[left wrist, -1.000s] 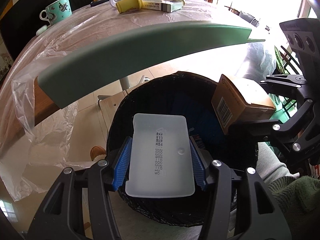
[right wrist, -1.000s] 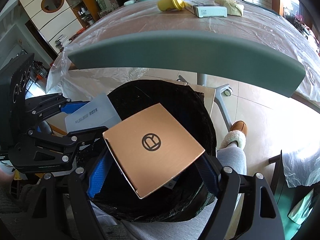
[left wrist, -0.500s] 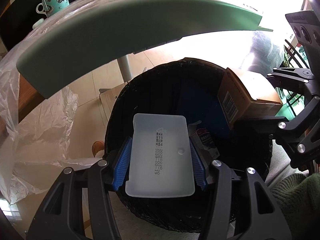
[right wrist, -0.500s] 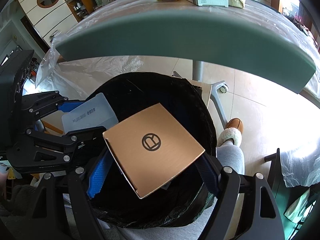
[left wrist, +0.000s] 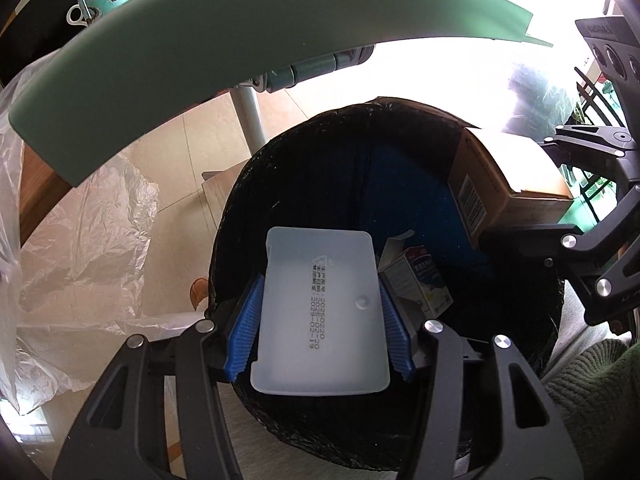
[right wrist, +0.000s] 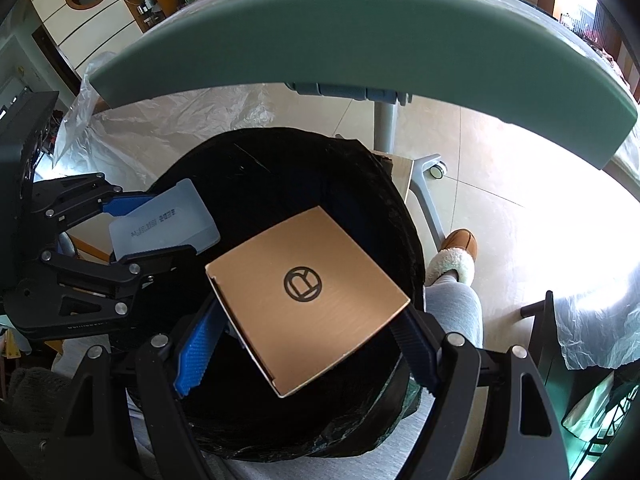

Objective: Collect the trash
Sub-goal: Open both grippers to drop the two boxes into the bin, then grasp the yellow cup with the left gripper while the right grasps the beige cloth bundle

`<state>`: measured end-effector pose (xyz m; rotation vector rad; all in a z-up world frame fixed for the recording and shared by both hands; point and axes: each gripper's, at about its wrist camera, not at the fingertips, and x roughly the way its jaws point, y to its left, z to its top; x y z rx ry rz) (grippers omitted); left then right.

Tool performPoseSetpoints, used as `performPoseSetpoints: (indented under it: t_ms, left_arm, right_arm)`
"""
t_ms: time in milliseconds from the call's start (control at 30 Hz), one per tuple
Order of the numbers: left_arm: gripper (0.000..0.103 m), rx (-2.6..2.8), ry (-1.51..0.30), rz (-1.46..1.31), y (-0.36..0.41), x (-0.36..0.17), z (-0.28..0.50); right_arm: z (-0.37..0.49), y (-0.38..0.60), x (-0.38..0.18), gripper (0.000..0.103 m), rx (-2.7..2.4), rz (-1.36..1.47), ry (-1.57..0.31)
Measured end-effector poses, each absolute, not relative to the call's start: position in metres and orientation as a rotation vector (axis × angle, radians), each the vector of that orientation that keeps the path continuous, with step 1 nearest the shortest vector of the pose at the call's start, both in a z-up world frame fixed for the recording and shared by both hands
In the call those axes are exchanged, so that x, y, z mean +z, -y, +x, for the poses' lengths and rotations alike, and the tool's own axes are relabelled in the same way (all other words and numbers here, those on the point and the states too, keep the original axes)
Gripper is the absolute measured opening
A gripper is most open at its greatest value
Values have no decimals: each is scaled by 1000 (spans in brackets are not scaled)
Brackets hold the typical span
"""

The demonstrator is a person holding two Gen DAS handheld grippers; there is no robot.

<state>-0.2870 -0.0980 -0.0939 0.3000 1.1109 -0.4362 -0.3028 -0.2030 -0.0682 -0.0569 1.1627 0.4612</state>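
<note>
The left gripper [left wrist: 320, 320] clamps a frosted translucent plastic lid [left wrist: 322, 316], printed with dates, between its blue pads, held over the mouth of the black-lined trash bin [left wrist: 280, 184]; the right gripper [right wrist: 304, 348] grips a flat tan cardboard box [right wrist: 306, 300] with a round black logo, tilted above the same bin [right wrist: 280, 168]; a small blue-and-white carton [left wrist: 420, 280] lies inside; the green table [right wrist: 360, 40] edge overhangs just beyond; a slippered foot [right wrist: 456, 256] and grey trouser leg sit beside the bin.
</note>
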Motion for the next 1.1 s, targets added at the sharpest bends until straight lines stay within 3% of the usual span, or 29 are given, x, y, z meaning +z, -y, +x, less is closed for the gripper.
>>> performPoseSetpoints:
  t_ms: [33,100,133,367,400,467,567,833,900,1100]
  left_arm:
    - [56,-448,-1113,302,99,-93,-288]
    - [76,-453,-1095,324,101,-89,-291]
    - [80,-437,-1059,344,102,-83,-295]
    - [83,-466,-887,223,89,-9,-308]
    - [94,-478,-845,189,87,8,-308]
    - [102,-462,-720,130,81,43,-306]
    - [102,-441,-617,81,79,72,-289]
    - [102,-402,-790,-1,97,65,-195]
    - [102,-399,-816,-13,100,61,-178]
    - [101,-397,-855,12,110,41,-148]
  right_arm:
    - [-304,203,-68,79,475,-52,-1160]
    - [-308,205,-62,91,466,-53,-1130]
    - [-310,206,-58,94,458,-58,-1110]
    - [-327,223,18,99,413,-95,-854]
    - [-327,226,31,99,396,-102,-804]
    - [-320,231,57,99,345,-115,-713]
    - [-290,241,83,99,262,-119,-641]
    - [-174,264,69,98,208,-49,-797]
    - [-149,268,59,89,215,3,-858]
    - [-112,272,36,84,226,75,-946]
